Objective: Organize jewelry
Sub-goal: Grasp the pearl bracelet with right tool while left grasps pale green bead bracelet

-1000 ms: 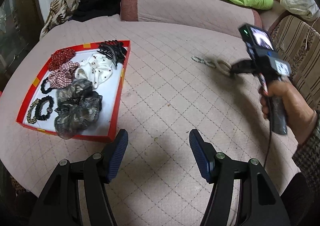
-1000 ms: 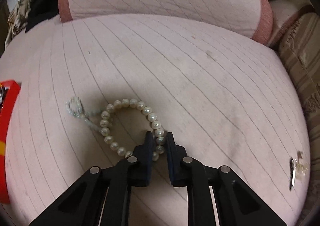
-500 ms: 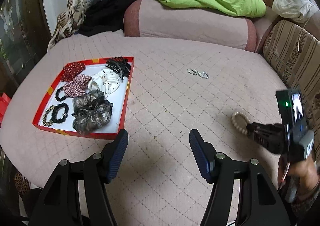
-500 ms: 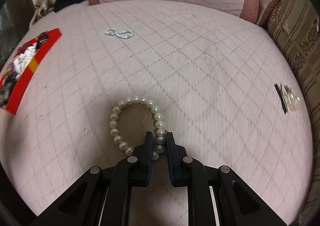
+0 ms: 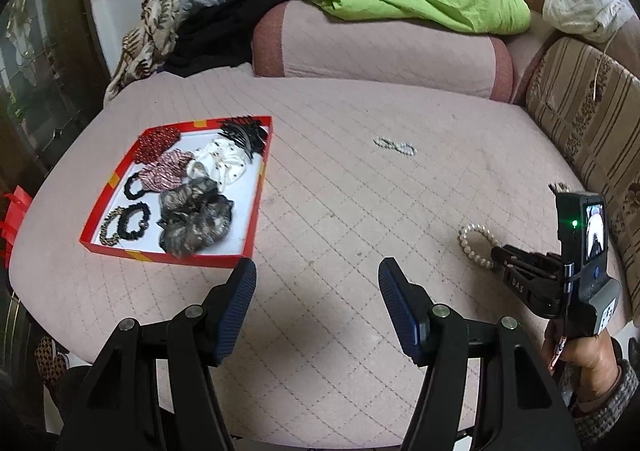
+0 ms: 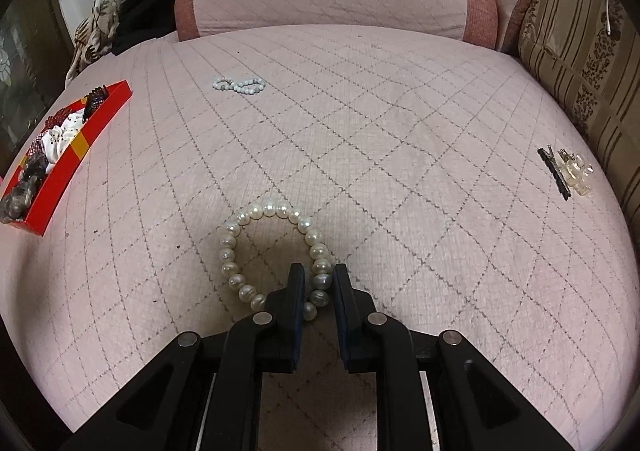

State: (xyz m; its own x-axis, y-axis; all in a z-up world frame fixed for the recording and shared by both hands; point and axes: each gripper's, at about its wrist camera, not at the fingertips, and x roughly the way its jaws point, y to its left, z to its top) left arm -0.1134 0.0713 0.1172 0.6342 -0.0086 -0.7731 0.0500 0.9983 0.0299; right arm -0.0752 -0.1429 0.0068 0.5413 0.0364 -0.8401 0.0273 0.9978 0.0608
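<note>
Scene: quilted pink bed surface (image 6: 400, 131), wide and soft, everything lies on it. Red tray (image 5: 256, 207) sits at the far left, already packed with scrunchies (image 5: 196, 219) and a black claw clip (image 5: 244, 133); bare white floor shows mostly along its right wall.

Right gripper (image 6: 318, 289) is nearly closed, pads pinching the near-right arc of the pearl bracelet (image 6: 236, 235). Only a few beads are between the pads; the rest of the loop hangs forward, low over the quilt or resting on it, can't tell which. Left gripper (image 5: 318, 283) stands about half open, empty, hovering over bare quilt just right of the tray's near corner.

Step in hand, as I read it: carry the bracelet to the tray. Notes:
- Grip is on round beads on what looks like an elastic string, so it could roll out. Keep the pinch firm and don't swing.
- Lift so the loop clears the quilt before traversing; dragging could snag the stitching.
- Clear the tray's red wall, then aim for the white strip by the right wall, not on the scrunchie pile.
- Lower until beads rest, then open.
- Keep the left gripper out of the path.

Remaining loose: pale bead bracelet (image 6: 240, 85) mid-bed, black-and-clear hair clip (image 6: 566, 171) at right, well apart from the tray.
</note>
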